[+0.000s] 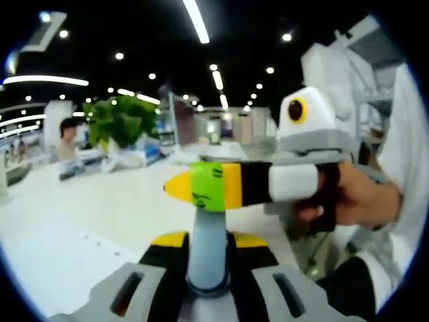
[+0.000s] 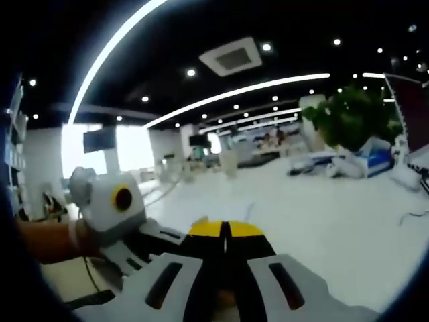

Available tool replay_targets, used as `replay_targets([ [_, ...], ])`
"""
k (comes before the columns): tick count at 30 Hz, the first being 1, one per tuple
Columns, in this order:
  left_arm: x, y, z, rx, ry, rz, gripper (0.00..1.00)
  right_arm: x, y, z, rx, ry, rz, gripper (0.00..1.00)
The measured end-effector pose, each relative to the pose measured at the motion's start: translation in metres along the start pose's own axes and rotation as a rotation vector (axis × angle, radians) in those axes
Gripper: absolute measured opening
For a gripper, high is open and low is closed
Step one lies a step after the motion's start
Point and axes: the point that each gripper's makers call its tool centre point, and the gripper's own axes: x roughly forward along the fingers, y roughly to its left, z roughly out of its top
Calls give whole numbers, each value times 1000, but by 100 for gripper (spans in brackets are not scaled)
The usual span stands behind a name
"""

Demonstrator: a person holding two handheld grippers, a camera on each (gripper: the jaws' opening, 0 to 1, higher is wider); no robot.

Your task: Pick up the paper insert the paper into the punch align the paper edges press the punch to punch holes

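Pale blue-grey plastic, a short upright cylinder with a bright green cap, stands between the fingers of your left gripper. Their yellow tips sit close on either side of it and appear to pinch it, which would explain why it stands so straight along the gripper's line.

Your right gripper reaches across from the right at the height of the cap, held in your hand. Its yellow-tipped fingers lie level, at right angles to the cylinder. You cannot tell from the left gripper view whether they touch the cap or only pass behind it. In the right gripper view those fingers are pressed together with only a thin dark seam between the tips and nothing caught there.

Both grippers are raised above the white counter and aimed out across the room, toward the leafy green potted plant, not down at the work. That is why you cannot tell from here where the paper or the punch lies.

By my reading the first step, picking up the paper, is not yet done. It calls for tipping a gripper down to the counter and spreading its fingers.
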Motion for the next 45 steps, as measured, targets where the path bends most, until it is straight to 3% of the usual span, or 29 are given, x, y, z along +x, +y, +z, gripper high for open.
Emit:
replay_targets([
  [8, 0, 1, 0, -3, 0, -1, 25, 1, 1, 1, -19, 6, -5, 4],
  [9, 0, 2, 0, -2, 0, -1, 25, 1, 1, 1, -12, 5, -4, 4],
  [10, 0, 2, -1, -5, 1, -1, 26, 2, 4, 12, 23, -57, 13, 4],
  [11, 0, 2, -1, -5, 1, 0, 26, -1, 7, 8, 53, -21, 30, 5],
  [13, 0, 3, 0, -4, 1, 0, 26, 3, 7, 11, -26, -16, 15, 5],
  [20, 1, 5, 0, -3, 1, 0, 26, 0, 6, 20, -19, -41, 16, 5],
  [25, 1, 8, 1, -7, -3, -1, 26, -10, -4, 24, -34, -43, -12, 6],
  [34, -3, 6, 9, -18, -43, -3, 26, -25, -30, 16, -10, -29, -64, 7],
  [41, -2, 6, 13, -25, -66, -5, 47, -25, -34, 17, -29, -33, -75, 14],
  [45, -2, 5, 13, -23, -65, -2, 50, -25, -36, 14, -31, -20, -97, 21],
])
